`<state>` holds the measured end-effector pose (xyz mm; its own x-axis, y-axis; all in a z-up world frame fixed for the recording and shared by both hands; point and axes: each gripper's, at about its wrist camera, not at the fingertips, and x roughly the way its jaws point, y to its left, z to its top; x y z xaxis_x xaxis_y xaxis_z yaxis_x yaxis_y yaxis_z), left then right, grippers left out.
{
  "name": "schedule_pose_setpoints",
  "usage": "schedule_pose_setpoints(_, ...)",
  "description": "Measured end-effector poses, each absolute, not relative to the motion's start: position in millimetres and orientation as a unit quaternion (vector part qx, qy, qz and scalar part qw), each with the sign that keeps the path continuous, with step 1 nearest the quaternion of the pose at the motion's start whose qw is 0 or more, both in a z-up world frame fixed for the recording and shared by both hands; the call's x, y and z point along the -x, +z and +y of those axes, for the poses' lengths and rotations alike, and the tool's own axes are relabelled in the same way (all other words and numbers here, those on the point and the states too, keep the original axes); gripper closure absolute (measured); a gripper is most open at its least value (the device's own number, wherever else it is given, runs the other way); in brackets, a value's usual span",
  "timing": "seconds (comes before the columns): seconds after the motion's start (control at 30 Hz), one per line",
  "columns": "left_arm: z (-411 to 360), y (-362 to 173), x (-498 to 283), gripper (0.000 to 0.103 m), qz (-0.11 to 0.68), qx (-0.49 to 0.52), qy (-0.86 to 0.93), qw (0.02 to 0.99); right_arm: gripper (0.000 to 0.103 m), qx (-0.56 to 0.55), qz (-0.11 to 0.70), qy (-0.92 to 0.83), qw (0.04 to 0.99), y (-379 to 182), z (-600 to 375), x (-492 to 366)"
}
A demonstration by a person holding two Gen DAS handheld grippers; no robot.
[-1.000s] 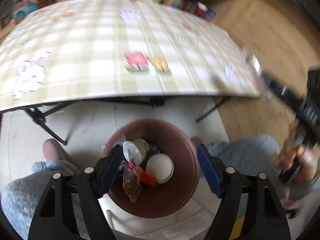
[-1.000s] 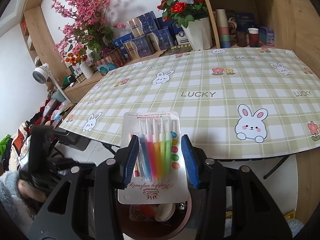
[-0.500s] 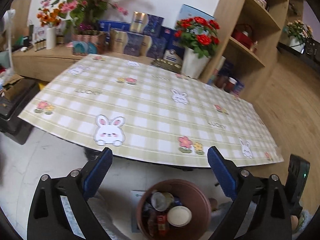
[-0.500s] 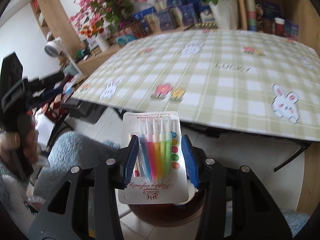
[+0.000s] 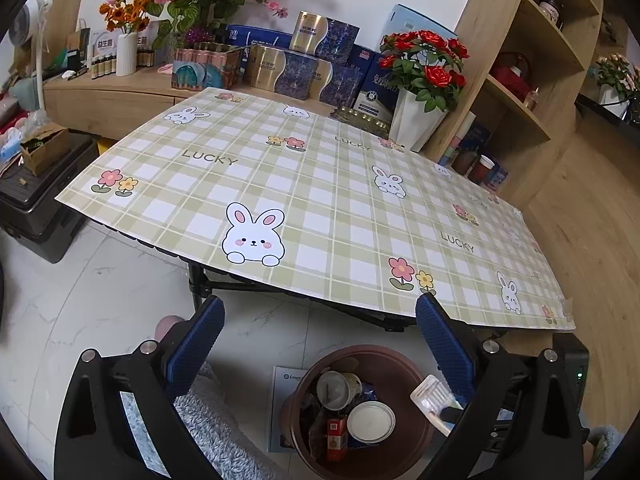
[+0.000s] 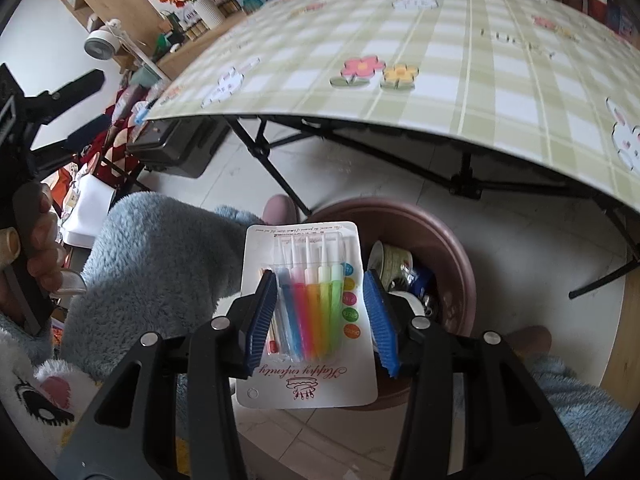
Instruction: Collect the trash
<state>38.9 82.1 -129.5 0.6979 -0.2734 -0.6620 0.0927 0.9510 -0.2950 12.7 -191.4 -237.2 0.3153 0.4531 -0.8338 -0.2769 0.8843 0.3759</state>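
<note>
Card-backed candle pack, light, thin and likely bendy, sits pinched between the right claw pads across its plastic blister, the stiffest place to hold it, just above the brown bin on the floor. Its glossy blister may slip. The left claw is spread wide and empty, raised toward the worktop.

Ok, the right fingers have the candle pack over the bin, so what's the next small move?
Probably ease the right gripper a little further over the round brown plastic bin, then open. The white card pack of coloured candles is clamped between its fingers, but its lower half hangs over the bin's near rim, so dropping it now might land it on the floor.
</note>
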Motion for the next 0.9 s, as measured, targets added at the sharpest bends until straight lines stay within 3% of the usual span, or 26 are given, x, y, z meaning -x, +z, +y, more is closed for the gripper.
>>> schedule_pose_setpoints(0.2,82.1,-138.0,-39.3,0.009,0.386,0.12,-0.105,0.909,0.05,-0.107,0.557,0.226,0.792,-248.3,-195.6,-14.9)
schedule_pose_setpoints(0.3,78.1,-140.5,-39.3,0.008,0.39,0.116,-0.109,0.907,0.032,-0.114,0.555,0.223,0.793,-247.9,-199.0,-15.8)
schedule_pose_setpoints(0.5,67.8,-134.9,-39.4,0.007,0.386,0.099,-0.109,0.911,0.009,-0.099,0.518,0.183,0.83,-226.5,-211.9,-18.8)
schedule_pose_setpoints(0.9,23.2,-62.2,-34.2,0.006,0.285,0.018,-0.139,0.948,0.006,-0.045,0.373,0.054,0.925,-91.3,-266.4,-31.0)
